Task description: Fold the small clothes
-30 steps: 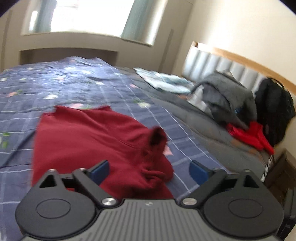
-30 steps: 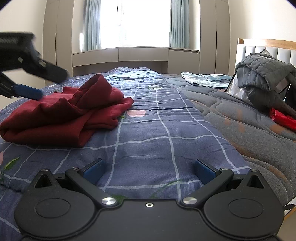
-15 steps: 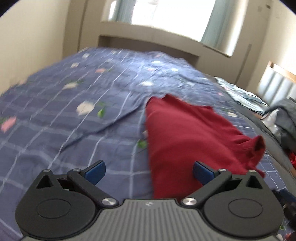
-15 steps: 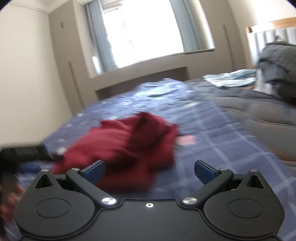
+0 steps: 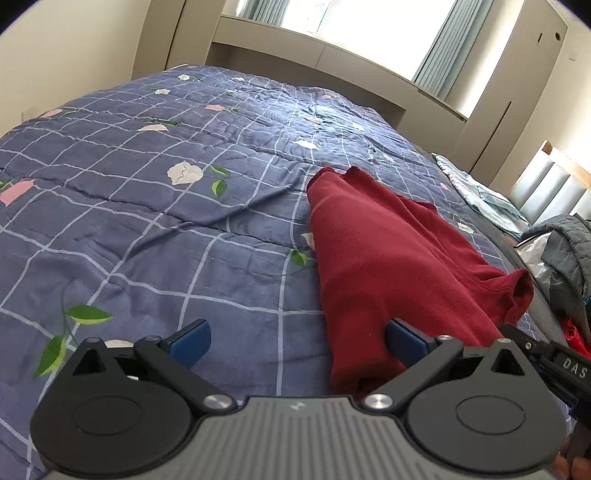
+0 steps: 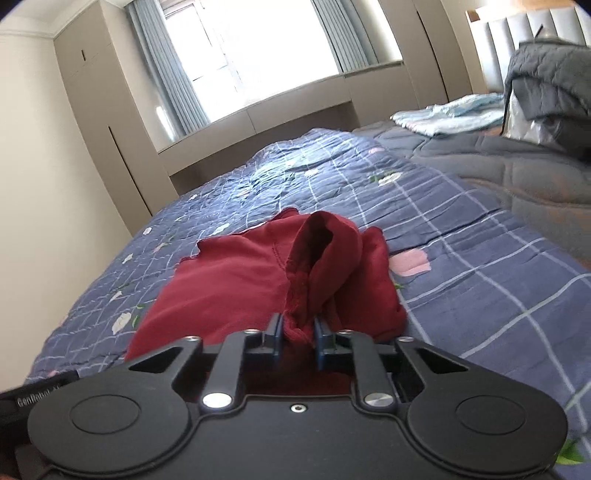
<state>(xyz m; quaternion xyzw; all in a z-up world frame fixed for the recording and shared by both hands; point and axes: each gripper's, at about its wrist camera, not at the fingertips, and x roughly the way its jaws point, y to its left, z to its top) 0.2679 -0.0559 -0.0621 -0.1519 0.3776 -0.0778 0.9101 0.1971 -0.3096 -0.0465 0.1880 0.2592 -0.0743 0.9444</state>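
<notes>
While the red garment (image 6: 258, 280) is lying half-folded on the blue checked quilt (image 6: 461, 258), the right gripper (image 6: 298, 338) is pinching a bunched bit of its near edge, blue pads squeezed in narrow with red cloth wedged between them. From that camera the fabric is sitting dead ahead at 12 o'clock, with an open sleeve or cuff humping up just past the fingertips and the flatter part spreading off toward 10 o'clock.

The left gripper (image 5: 298, 341) is hanging wide open over the quilt (image 5: 147, 221), holding nothing. In its view the red garment (image 5: 388, 251) is running from about 12 o'clock down to 3 o'clock, and the right-hand blue pad (image 5: 404, 341) is sitting over or right against the cloth's near edge, can't really tell if it's touching. The left-hand pad is over bare quilt.

Further back at 2 o'clock in the right view, a grey jacket (image 6: 546, 88) is piled by the headboard (image 6: 517, 29), with a pale blue cloth (image 6: 450, 114) beside it.
</notes>
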